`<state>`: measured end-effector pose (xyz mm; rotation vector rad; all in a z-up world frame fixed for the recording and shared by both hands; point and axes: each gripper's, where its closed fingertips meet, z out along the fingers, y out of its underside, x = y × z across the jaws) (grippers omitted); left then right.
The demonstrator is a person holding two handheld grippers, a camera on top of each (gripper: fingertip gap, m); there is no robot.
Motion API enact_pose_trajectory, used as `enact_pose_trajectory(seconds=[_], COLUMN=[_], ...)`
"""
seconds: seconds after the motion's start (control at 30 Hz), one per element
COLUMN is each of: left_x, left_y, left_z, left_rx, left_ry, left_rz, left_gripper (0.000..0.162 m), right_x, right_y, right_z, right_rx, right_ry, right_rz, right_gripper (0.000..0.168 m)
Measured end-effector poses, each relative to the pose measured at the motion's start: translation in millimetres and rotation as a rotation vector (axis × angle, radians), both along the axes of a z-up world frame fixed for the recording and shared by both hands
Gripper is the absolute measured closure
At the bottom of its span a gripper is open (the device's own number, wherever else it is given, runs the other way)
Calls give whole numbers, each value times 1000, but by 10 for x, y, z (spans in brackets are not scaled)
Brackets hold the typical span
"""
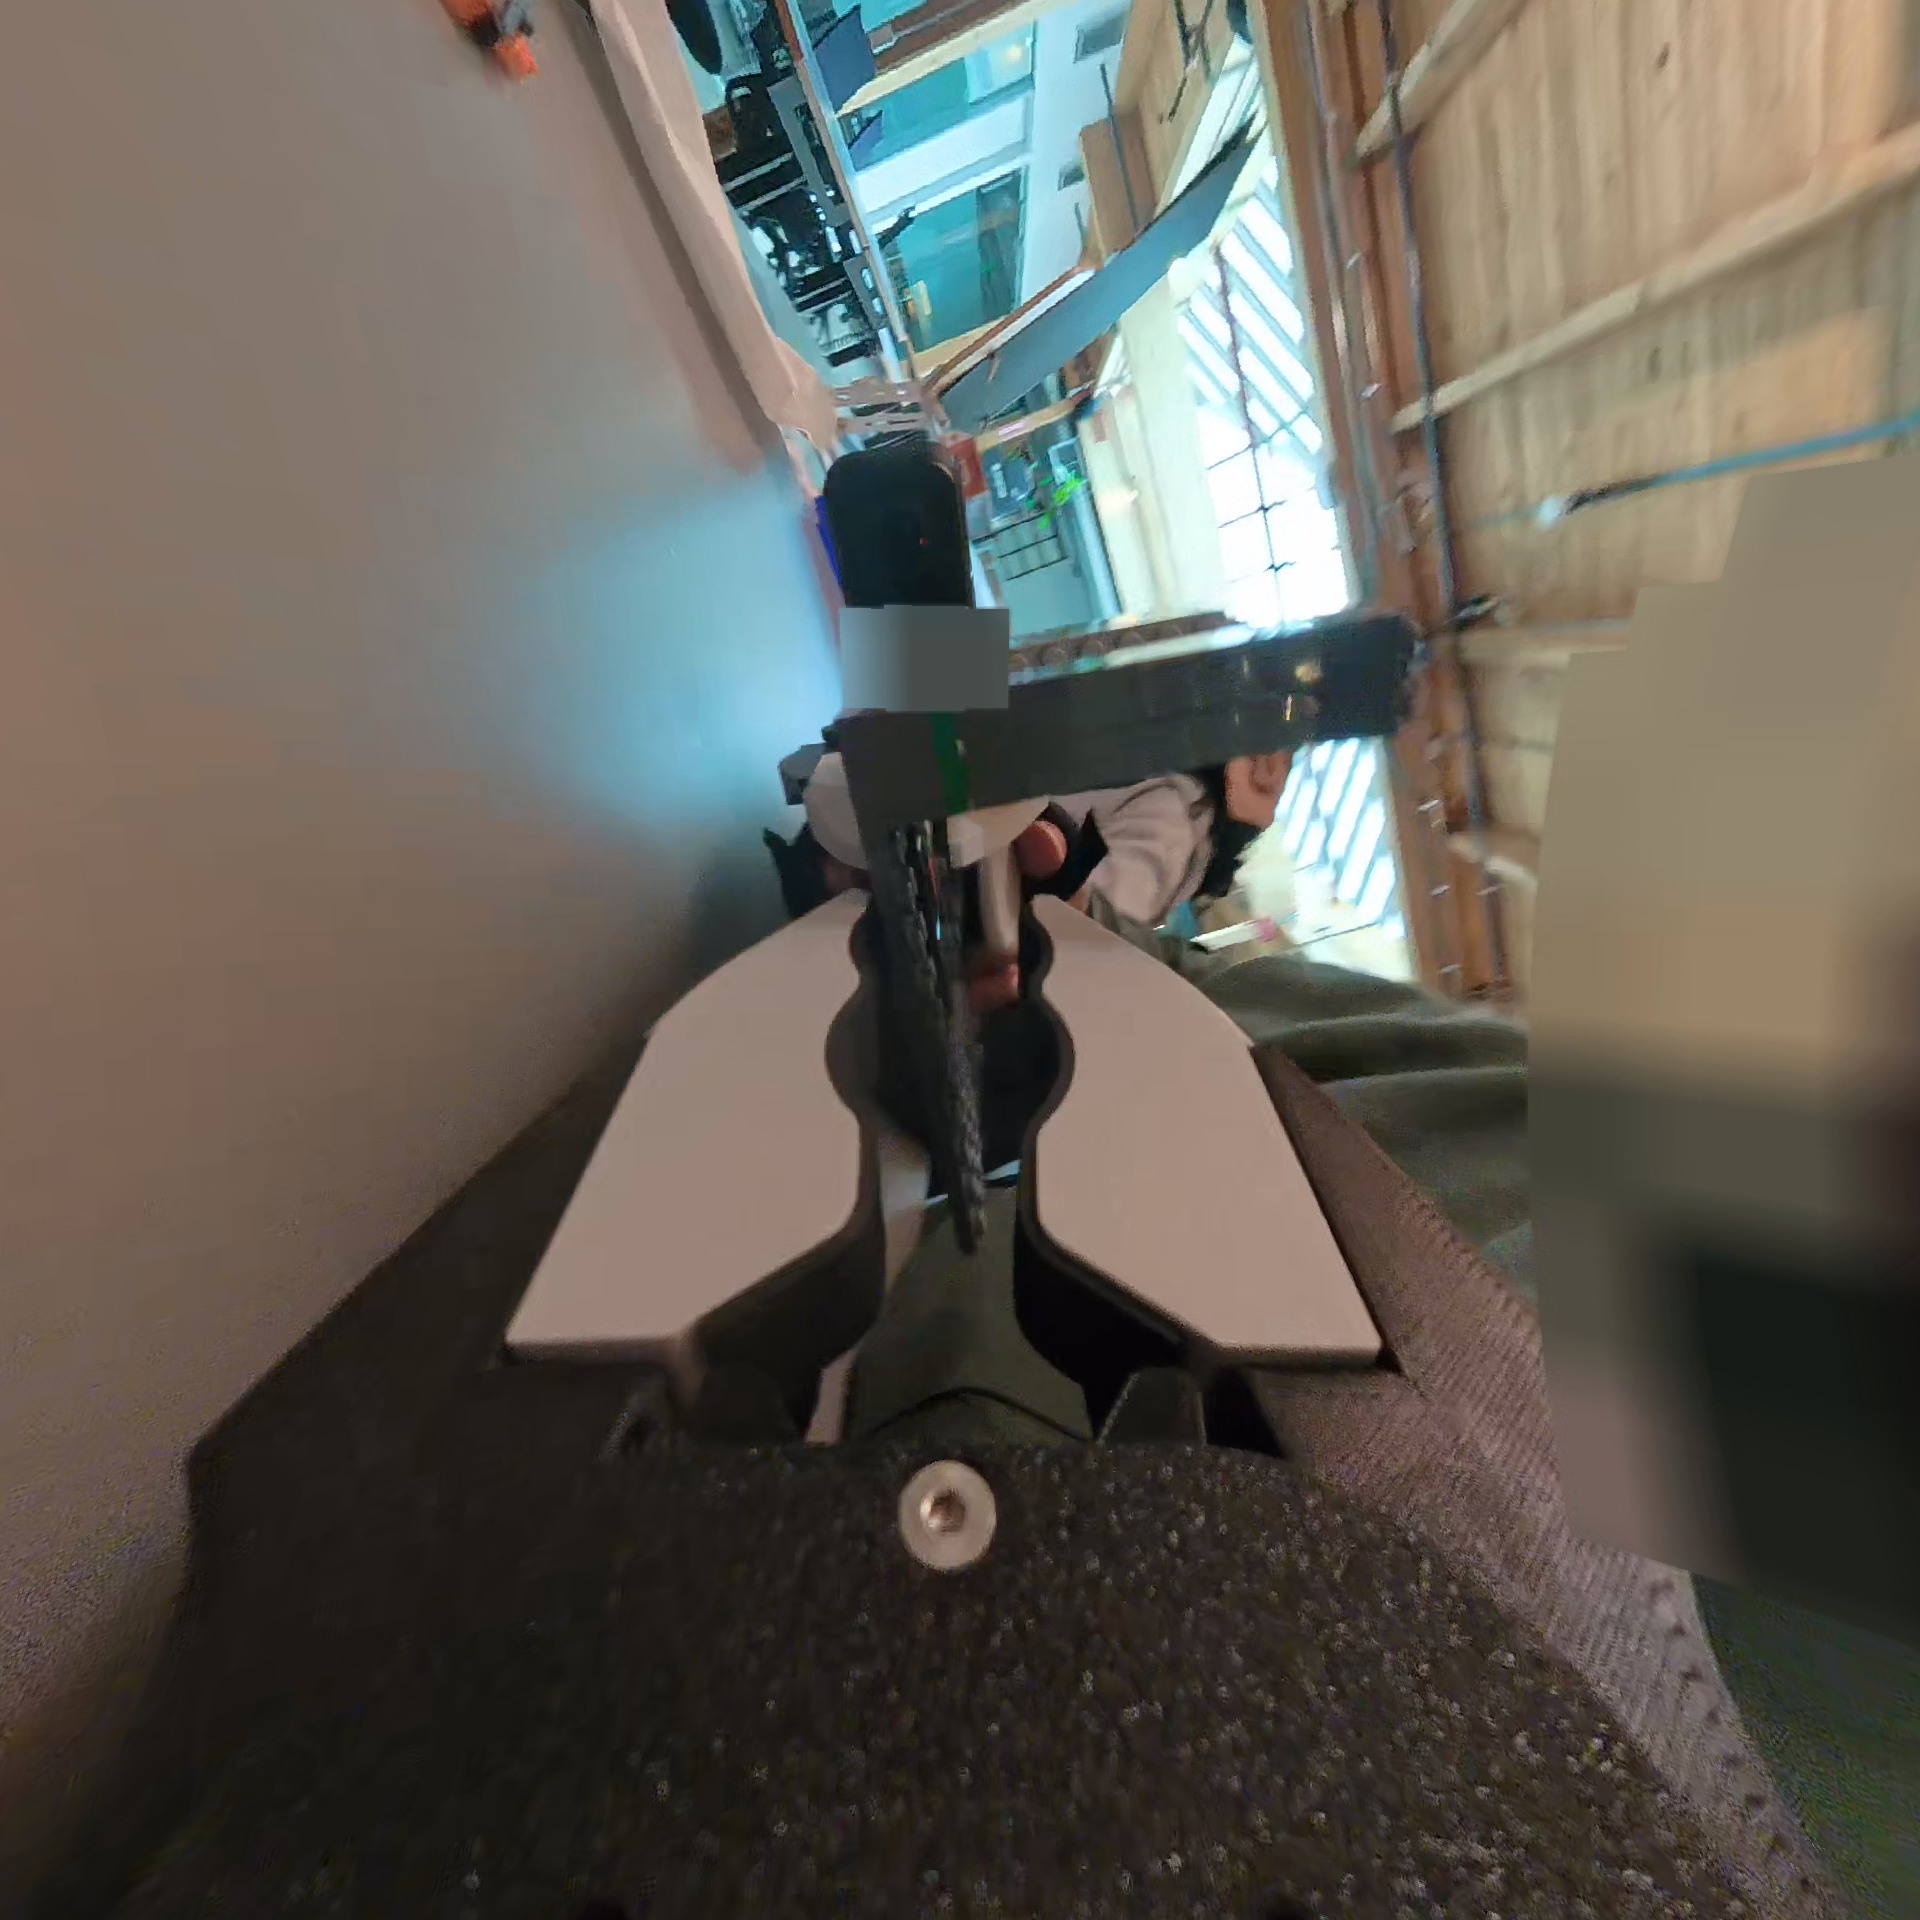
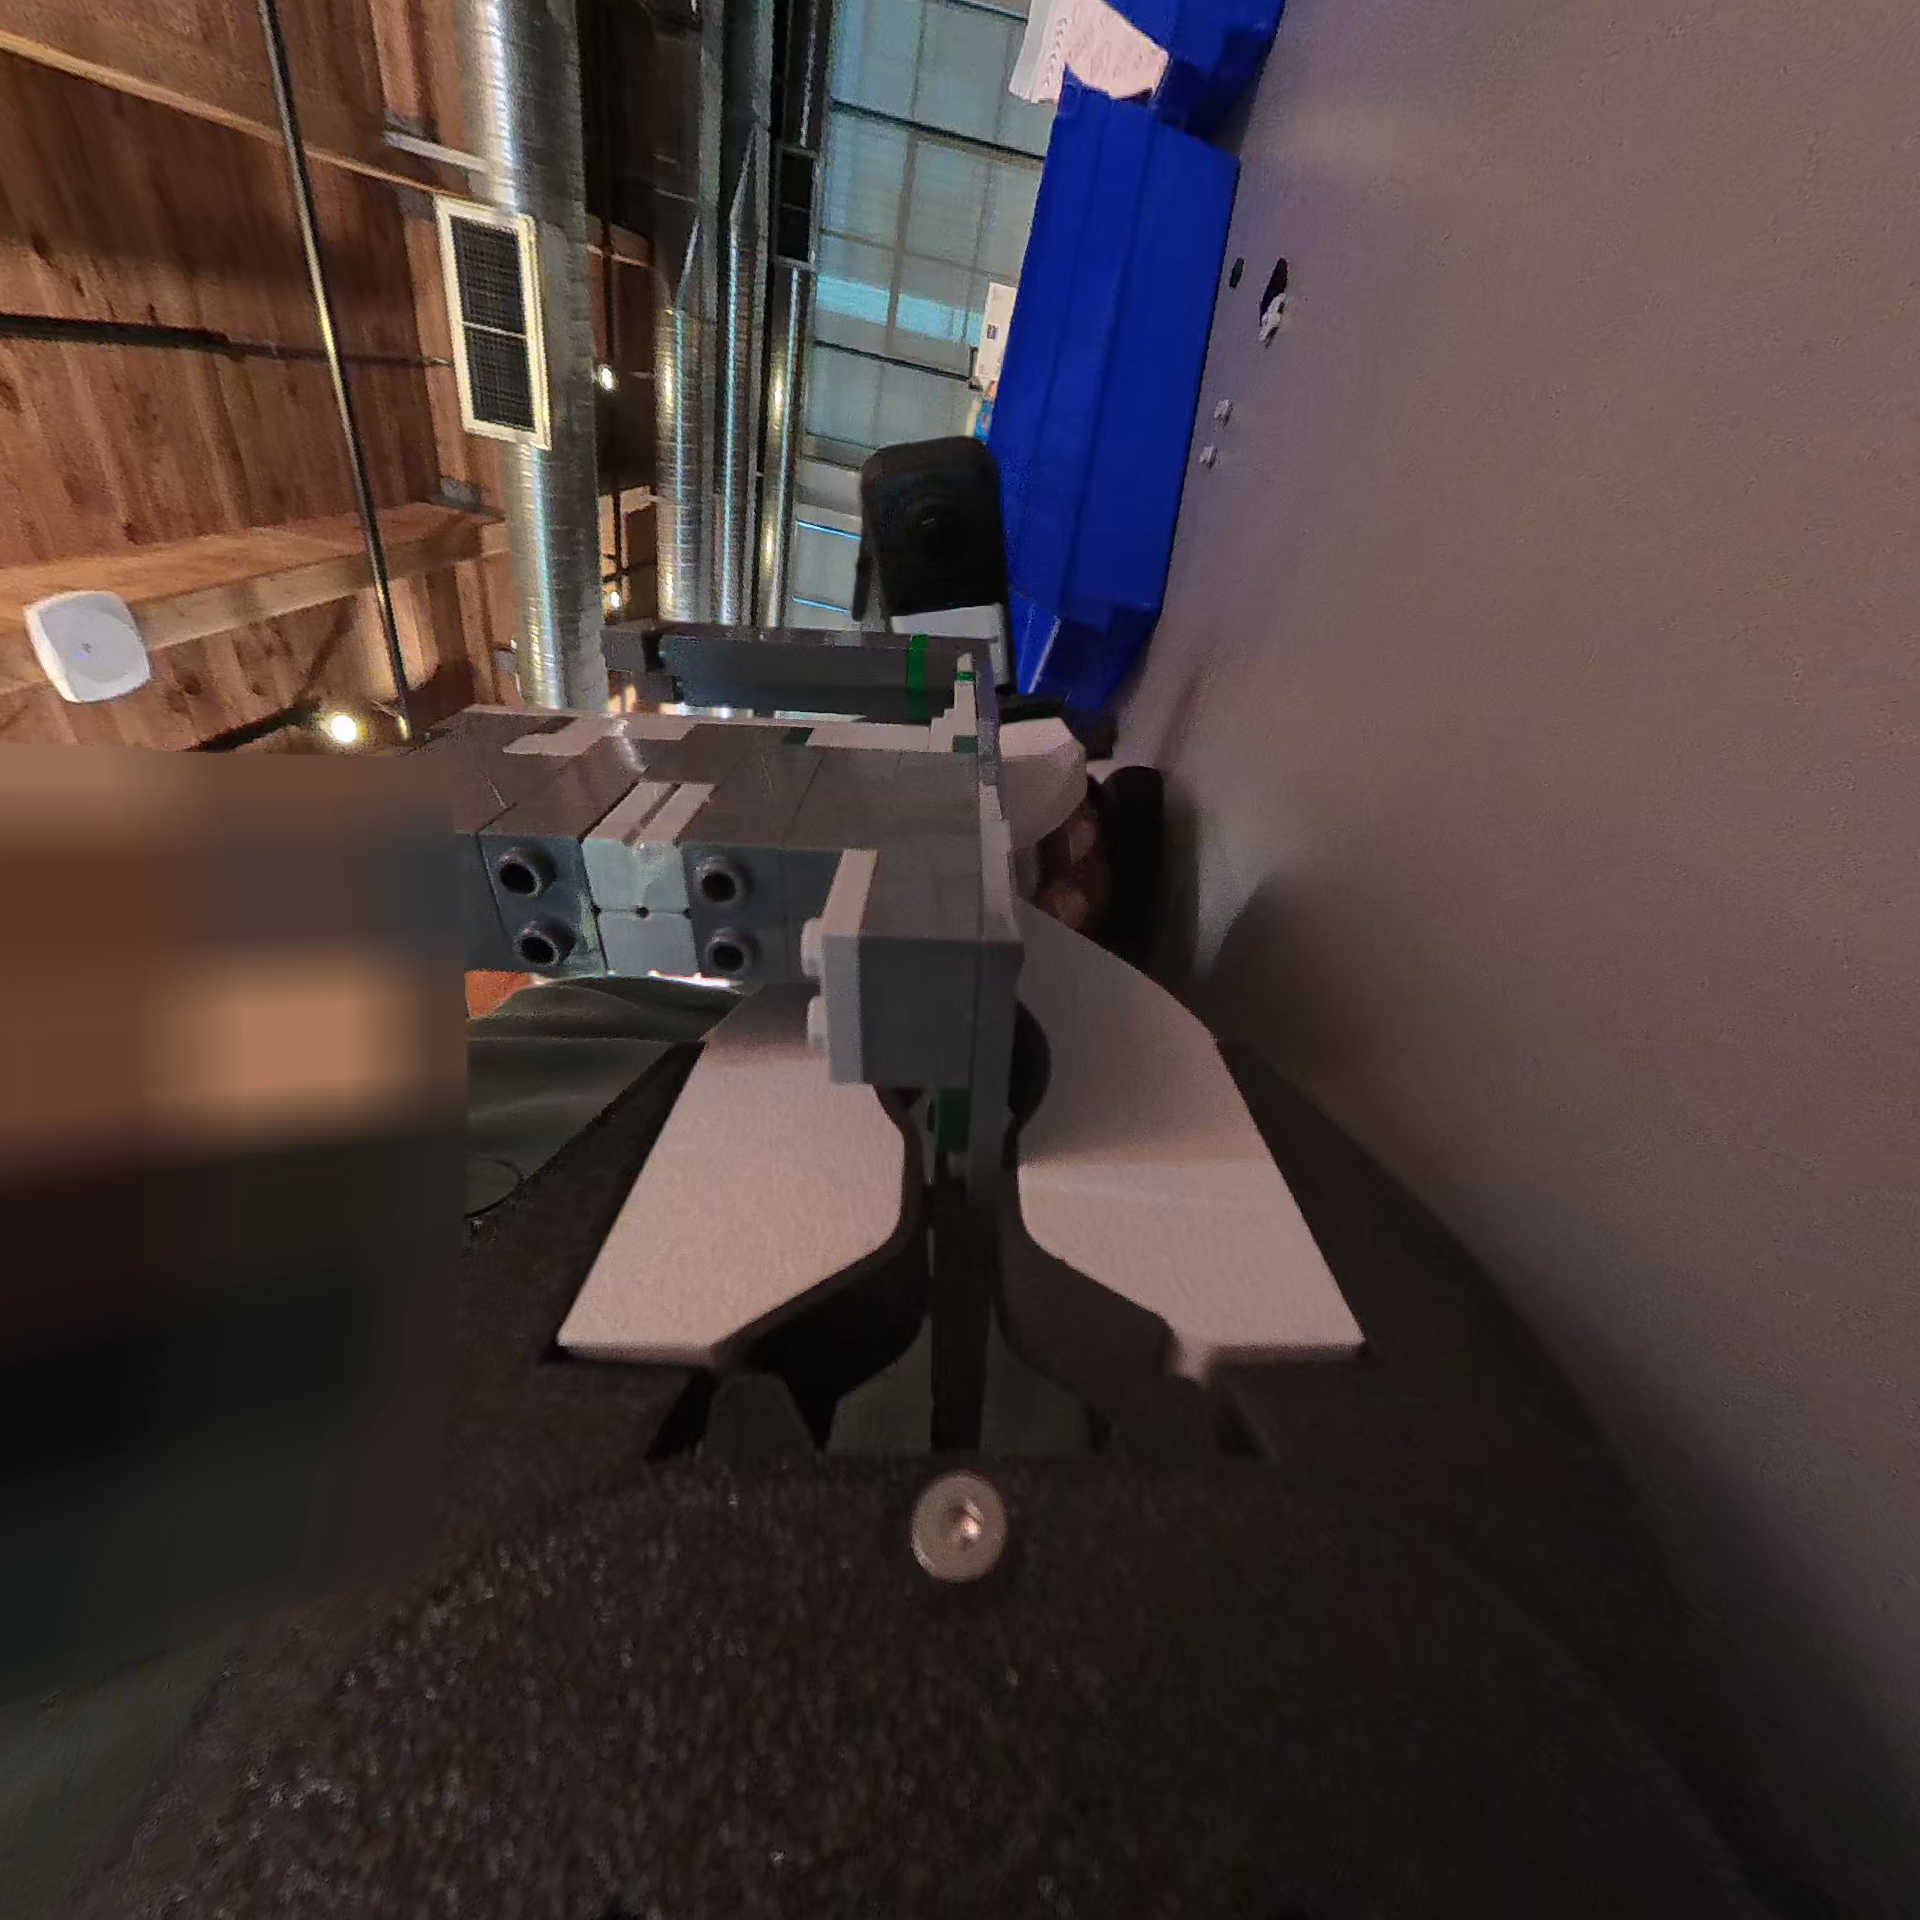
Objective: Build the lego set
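Both views are rolled sideways. A grey Lego model is held in the air between the two grippers. In the left wrist view my left gripper [image 1: 940, 935] is shut on the model's thin black studded plate [image 1: 925, 1049], seen edge-on. A dark grey beam [image 1: 1164, 707] of the model sticks out to the right. The right gripper [image 1: 997, 862] faces me from beyond the plate. In the right wrist view my right gripper [image 2: 966, 1049] is shut on the same plate's edge. The grey model body [image 2: 727, 821] with side studs extends left. The left gripper [image 2: 1039, 769] grips from the far side.
The grey table [image 1: 312, 623] fills one side of each view, and it also shows in the right wrist view [image 2: 1558, 727]. Blue bins [image 2: 1112, 416] and small loose pieces [image 2: 1273, 301] lie on it. Orange pieces [image 1: 499, 42] lie far off. A person [image 1: 1174, 831] sits behind. Both grippers' tips are close together, under 4 cm apart.
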<state>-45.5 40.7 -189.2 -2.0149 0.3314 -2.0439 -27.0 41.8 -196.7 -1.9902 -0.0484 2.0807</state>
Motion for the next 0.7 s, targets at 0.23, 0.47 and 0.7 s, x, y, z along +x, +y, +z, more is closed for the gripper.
enact_pose_trajectory(seconds=[0.23, 0.47, 0.7], left_x=[-369, -303, -212], left_y=[259, 281, 517], left_z=[221, 703, 528], left_rx=[567, 674, 157], left_ry=[304, 345, 200], left_rz=[12, -151, -53], left_gripper=[129, 119, 71], right_x=[99, 55, 19], right_y=[47, 89, 136], right_z=[-13, -69, -42], right_rx=[-18, 47, 102], right_ry=[26, -33, -34], right_rz=[-29, -29, -33], right_gripper=[160, 160, 160])
